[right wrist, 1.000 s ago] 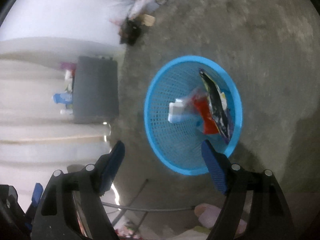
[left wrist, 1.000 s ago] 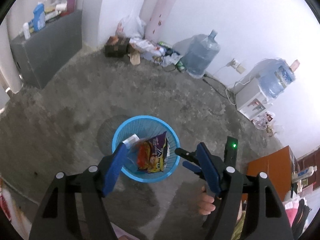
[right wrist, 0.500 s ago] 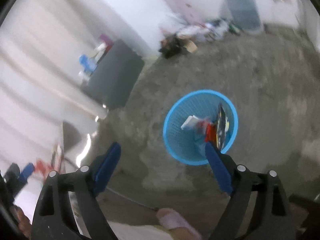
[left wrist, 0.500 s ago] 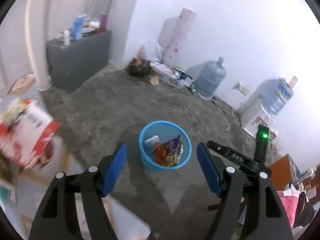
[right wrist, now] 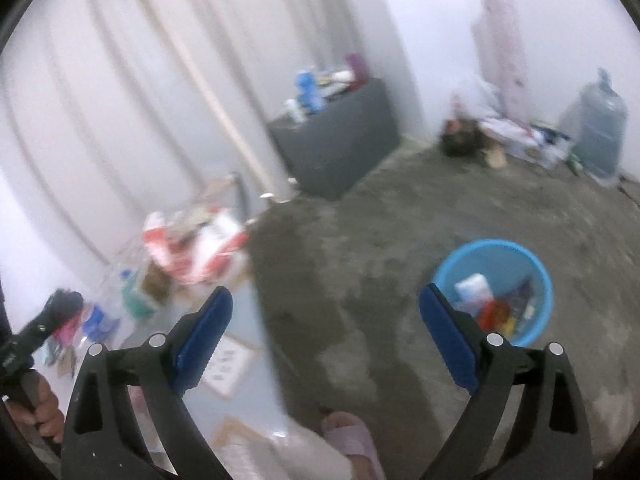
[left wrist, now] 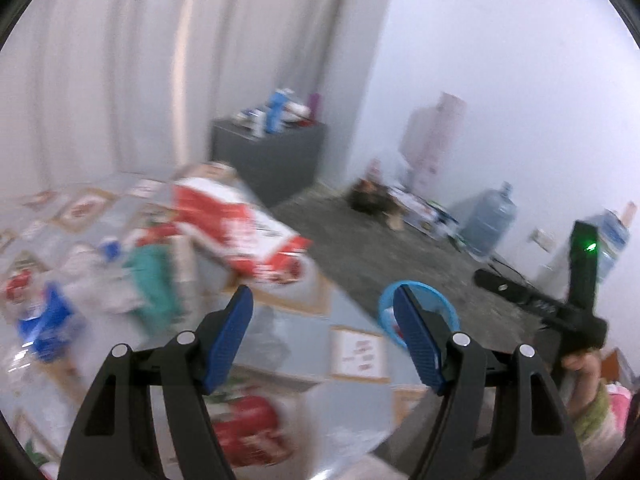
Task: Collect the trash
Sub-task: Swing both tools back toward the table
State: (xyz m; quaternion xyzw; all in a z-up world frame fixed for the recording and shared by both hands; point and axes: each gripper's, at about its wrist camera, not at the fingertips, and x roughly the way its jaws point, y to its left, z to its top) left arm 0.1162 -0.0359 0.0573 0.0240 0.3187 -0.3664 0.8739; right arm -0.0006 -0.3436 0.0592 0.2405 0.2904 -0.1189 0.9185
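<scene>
— Concrete floor [right wrist: 360, 240] is lying at right; where is the trash?
— Wrappers [left wrist: 240, 232] are sitting upper left of the empty, spread left gripper [left wrist: 322, 340], nearer it. Right gripper [right wrist: 326, 338] is opening, empty; the basket [right wrist: 496, 248] is sitting lower right.

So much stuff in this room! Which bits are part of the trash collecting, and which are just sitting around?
Part of the job:
- blue basket, already holding wrappers
- litter pile on the table
- left tool, empty
- right tool, empty, jaws opening

Just sitting around:
- grey cabinet
- water jug
- corner clutter
</scene>
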